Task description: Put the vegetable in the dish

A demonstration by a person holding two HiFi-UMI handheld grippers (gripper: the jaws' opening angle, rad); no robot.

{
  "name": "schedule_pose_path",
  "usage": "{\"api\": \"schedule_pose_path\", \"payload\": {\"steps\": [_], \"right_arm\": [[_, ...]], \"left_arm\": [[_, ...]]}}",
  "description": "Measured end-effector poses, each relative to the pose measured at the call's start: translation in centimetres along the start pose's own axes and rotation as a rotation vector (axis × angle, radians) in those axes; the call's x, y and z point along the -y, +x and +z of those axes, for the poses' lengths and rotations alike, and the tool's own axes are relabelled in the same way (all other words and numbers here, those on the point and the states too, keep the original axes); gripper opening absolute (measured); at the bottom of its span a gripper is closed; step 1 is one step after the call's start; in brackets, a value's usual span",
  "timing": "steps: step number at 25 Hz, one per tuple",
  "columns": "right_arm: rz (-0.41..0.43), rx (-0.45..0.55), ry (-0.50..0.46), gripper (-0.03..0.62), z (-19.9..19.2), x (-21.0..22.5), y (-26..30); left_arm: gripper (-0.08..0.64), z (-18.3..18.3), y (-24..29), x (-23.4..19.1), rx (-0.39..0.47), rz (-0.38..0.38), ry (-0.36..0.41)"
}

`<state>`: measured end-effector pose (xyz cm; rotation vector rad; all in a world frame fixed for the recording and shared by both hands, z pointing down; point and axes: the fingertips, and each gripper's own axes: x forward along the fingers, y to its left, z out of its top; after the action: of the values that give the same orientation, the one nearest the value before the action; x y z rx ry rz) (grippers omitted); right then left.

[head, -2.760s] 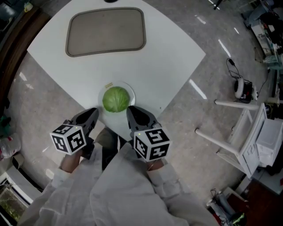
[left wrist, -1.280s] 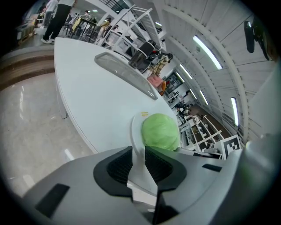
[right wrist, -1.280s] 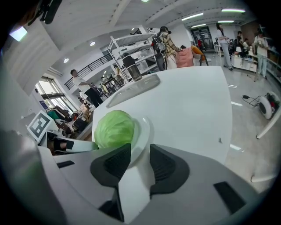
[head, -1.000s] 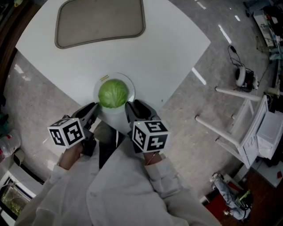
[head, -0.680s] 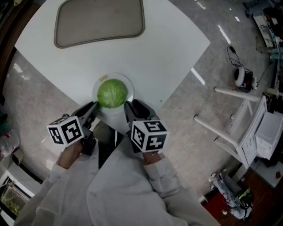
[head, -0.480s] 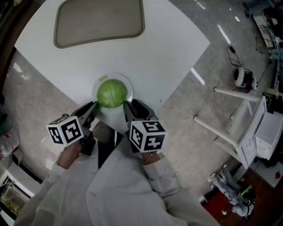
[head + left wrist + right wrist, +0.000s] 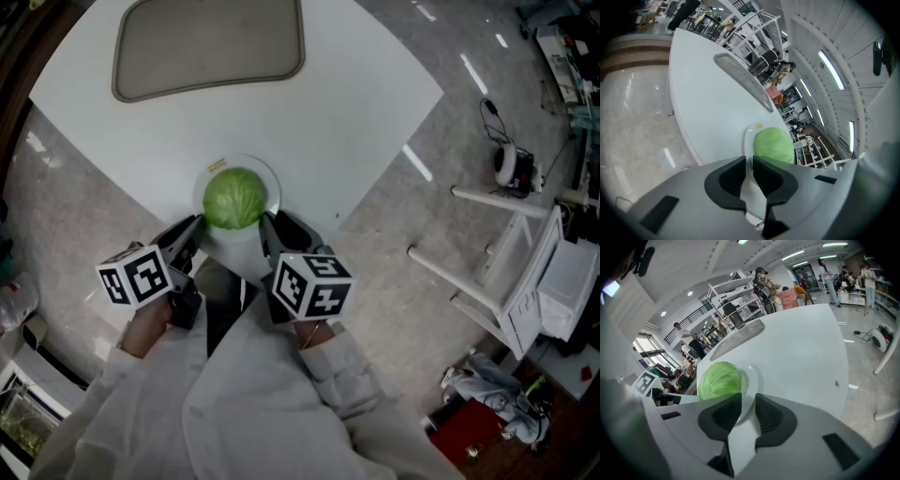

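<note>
Cabbage [image 7: 234,198] sits already in the white dish [image 7: 273,186], at the corner of the table [image 7: 375,84] nearest to the person. It looks a compact round head: prob. rather heavy, firm, outer leaves smooth & a bit slippery. It is a ball on a shallow dish, so it can roll. The head is not fragile, but the dish prob. is. In my judgement the best hold is the dish rim on both sides, kept level, not the head itself.

Left gripper [image 7: 192,228] is at the near-left side of the rim. Its jaws are almost together w/ the rim in the slit, and it seems pinched. Right gripper [image 7: 269,225] is at the near-right side. Its jaws have just been closing w/ the rim between them, but a thin gap shows, so not tight yet, I think.

Room: the table edge is just beside the dish, so there is risk of tipping off. Open tabletop lies between the dish and the grey tray [image 7: 206,47], which is well apart.
</note>
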<state>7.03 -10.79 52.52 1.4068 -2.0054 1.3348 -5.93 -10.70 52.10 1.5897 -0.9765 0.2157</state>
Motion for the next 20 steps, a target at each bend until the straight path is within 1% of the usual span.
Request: {"api": "schedule_pose_path", "payload": {"steps": [2, 5, 8, 11, 14, 15, 17, 19, 20], "right_arm": [[0.000, 0.002, 0.012, 0.086, 0.02, 0.05, 0.08], [0.005, -0.004, 0.016, 0.081, -0.05, 0.03, 0.10], [0.012, -0.011, 0.013, 0.080, -0.09, -0.02, 0.04], [0.002, -0.014, -0.002, 0.080, -0.05, 0.13, 0.05], [0.001, -0.021, -0.022, 0.080, -0.12, 0.13, 0.11], [0.008, -0.020, -0.012, 0.080, -0.17, 0.06, 0.08], [0.026, -0.015, 0.021, 0.072, -0.16, -0.05, -0.02], [0.027, -0.012, 0.024, 0.071, -0.08, -0.06, 0.00], [0.025, -0.012, 0.018, 0.071, -0.06, -0.03, 0.05]], "left_arm": [[0.052, 0.06, 0.00, -0.04, 0.008, 0.001, -0.001], [0.052, 0.06, -0.07, -0.10, 0.027, 0.004, 0.000], [0.052, 0.09, -0.10, -0.04, 0.037, 0.015, 0.025], [0.052, 0.21, 0.11, 0.13, 0.039, 0.022, 0.057], [0.052, 0.23, 0.18, 0.06, 0.036, 0.024, 0.066], [0.052, 0.19, 0.10, 0.05, 0.032, 0.029, 0.077], [0.052, 0.12, -0.02, 0.17, 0.017, 0.051, 0.128], [0.053, 0.07, 0.01, 0.27, 0.004, 0.070, 0.175], [0.052, 0.05, 0.05, 0.24, 0.002, 0.073, 0.182]]}}
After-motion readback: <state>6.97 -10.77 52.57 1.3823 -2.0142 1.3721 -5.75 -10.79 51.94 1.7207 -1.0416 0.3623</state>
